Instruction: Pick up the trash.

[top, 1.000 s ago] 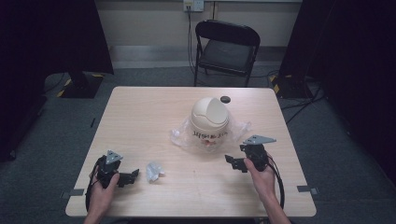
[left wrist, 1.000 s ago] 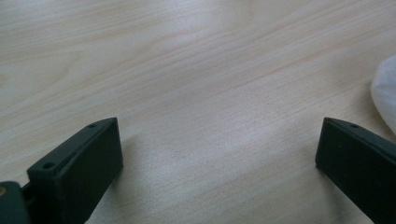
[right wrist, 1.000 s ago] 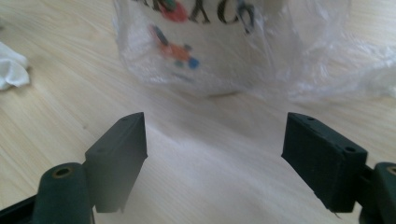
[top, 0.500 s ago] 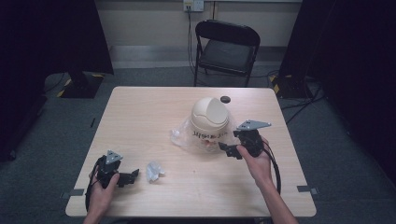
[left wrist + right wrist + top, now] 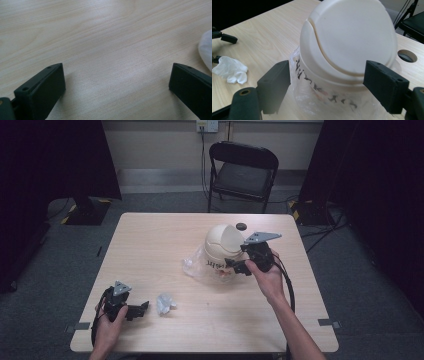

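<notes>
A cream bin (image 5: 221, 248) with a domed swing lid stands right of the table's middle, lined with a clear plastic bag (image 5: 192, 266); black writing runs across its front. My right gripper (image 5: 236, 266) is open right in front of the bin's lower side. In the right gripper view the bin (image 5: 347, 42) rises between and beyond the two spread jaws of that gripper (image 5: 327, 72). A crumpled white tissue (image 5: 165, 303) lies near the front left. My left gripper (image 5: 140, 310) rests open beside it, holding nothing. The left gripper view has the tissue's edge (image 5: 206, 48) at the far right.
A round black cable hole (image 5: 241, 226) sits in the wooden table (image 5: 150, 250) just behind the bin. A black folding chair (image 5: 243, 172) stands beyond the far edge. Cables trail from both grippers toward the front edge.
My right gripper has moved away from the table's right front, forward and left, up against the bin. The left gripper and tissue have stayed put.
</notes>
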Demonstrator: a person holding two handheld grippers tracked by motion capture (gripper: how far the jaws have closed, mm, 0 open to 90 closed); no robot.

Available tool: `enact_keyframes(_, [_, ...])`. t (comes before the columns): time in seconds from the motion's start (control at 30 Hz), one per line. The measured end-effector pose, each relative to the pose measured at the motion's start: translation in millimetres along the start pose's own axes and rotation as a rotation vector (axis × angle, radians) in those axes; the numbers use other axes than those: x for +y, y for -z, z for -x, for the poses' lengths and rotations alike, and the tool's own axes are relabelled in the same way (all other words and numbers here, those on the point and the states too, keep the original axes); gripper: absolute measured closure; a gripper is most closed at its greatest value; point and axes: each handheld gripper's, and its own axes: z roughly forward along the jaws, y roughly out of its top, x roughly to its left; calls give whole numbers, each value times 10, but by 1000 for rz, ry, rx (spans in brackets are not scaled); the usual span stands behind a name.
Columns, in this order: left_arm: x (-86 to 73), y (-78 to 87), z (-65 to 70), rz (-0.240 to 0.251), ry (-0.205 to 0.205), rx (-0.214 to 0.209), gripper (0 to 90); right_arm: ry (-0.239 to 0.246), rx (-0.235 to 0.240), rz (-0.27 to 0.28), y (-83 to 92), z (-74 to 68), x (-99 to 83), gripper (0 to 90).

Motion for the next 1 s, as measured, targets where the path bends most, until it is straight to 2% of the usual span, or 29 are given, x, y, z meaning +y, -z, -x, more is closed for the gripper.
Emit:
enact_keyframes(0.2, [0, 0, 0, 0, 0, 0, 0, 4, -3, -4, -135, -54, 43, 180])
enact_keyframes(0.43, [0, 0, 0, 0, 0, 0, 0, 13, 4, -43, -254, -42, 38, 168])
enact_keyframes(0.6, [-1, -1, 0, 1, 0, 0, 0, 3, 9, -45, -318, -14, 47, 140])
enact_keyframes(1.0, [-1, -1, 1, 1, 0, -1, 0, -34, 22, -58, -486, 78, 80, 140])
